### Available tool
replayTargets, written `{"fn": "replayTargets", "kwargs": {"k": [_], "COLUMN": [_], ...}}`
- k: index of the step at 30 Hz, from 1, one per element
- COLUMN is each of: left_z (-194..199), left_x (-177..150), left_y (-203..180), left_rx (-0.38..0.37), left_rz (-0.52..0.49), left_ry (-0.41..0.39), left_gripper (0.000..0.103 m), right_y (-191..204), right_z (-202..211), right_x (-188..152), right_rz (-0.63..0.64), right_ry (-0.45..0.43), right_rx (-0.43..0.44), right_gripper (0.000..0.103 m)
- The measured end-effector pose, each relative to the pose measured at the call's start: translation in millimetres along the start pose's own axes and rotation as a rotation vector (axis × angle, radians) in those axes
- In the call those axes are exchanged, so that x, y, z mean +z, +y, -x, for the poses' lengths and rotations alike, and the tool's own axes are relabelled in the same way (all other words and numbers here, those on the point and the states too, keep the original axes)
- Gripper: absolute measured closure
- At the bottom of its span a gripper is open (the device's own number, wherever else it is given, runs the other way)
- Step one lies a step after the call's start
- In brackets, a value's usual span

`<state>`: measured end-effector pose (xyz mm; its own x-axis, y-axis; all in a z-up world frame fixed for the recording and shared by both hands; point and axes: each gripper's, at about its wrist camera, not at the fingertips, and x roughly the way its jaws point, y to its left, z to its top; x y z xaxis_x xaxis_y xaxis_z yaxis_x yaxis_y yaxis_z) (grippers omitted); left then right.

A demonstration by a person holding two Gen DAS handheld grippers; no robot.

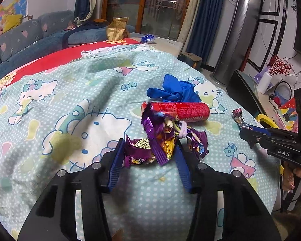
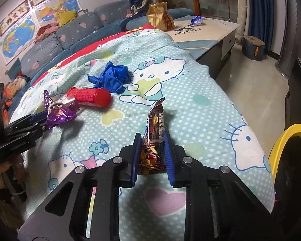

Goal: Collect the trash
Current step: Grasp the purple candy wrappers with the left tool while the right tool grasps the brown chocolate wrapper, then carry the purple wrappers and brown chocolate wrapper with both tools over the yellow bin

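A crumpled purple snack wrapper (image 1: 160,128) lies on the cartoon-cat blanket (image 1: 70,104), and my left gripper (image 1: 149,143) is shut on it, both blue pads pressing its sides. In the right wrist view the same purple wrapper (image 2: 60,112) sticks out of the left gripper (image 2: 43,121). My right gripper (image 2: 152,136) is shut on a dark red snack wrapper (image 2: 155,124) that stands upright between its pads. A red tube (image 1: 186,111) lies on its side just beyond the purple wrapper. A crumpled blue glove (image 1: 174,90) sits behind the tube.
A yellow-rimmed bin (image 2: 287,132) stands at the blanket's right edge. A gold paper bag (image 2: 160,16) and a blue wrapper (image 2: 196,20) rest on the low table (image 2: 214,30) at the far end. A sofa (image 2: 70,34) runs along the left; tiled floor (image 2: 250,76) lies right.
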<state>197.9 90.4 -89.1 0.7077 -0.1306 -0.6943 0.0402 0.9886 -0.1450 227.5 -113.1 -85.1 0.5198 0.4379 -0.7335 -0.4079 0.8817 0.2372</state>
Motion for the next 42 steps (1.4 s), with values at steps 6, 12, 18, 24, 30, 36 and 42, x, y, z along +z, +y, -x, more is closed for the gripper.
{"fn": "replayTargets", "kwargs": {"k": [6,12,18,24,30,36,42], "left_z": [3.7,4.4,9.8,21.2,27.9,32.3,34.9], "left_x": [-1.0,-3.6,-4.8,-4.0,-2.0,-3.6,-4.8], "left_y": [-6.7,-18.2,-28.4,-46.2,-68.1,-86.6,-98.2], "left_rx": [-0.034,-0.045,-0.052,-0.076,-0.106,-0.119,-0.133], "left_rz": [-0.012,-0.042,-0.050,-0.075,-0.113,-0.144,-0.161], "left_ry": [-0.006,0.005,-0.007,-0.029,-0.037,-0.037,-0.039], "left_gripper": [0.073,0.079,0.081,0.082,0.083,0.083,0.083], "right_y": [-2.1,-2.6,-4.3,-10.6,-20.0,-31.7,-45.6], "right_z": [7.1,17.9,29.0,39.7,50.0,58.2,69.7], "right_x": [-1.6,-2.8,-3.6,-4.0,-6.5,-8.3,-10.2], "right_rz": [0.000,0.007,0.013,0.011,0.002,-0.014,-0.034], "right_ry": [-0.008,-0.026,-0.044,-0.060,-0.071,-0.084,-0.100], "right_rx": [0.003,0.006,0.011,0.010,0.003,-0.010,-0.020], "right_gripper": [0.087,0.087,0.088,0.088,0.088,0.088,0.088]}}
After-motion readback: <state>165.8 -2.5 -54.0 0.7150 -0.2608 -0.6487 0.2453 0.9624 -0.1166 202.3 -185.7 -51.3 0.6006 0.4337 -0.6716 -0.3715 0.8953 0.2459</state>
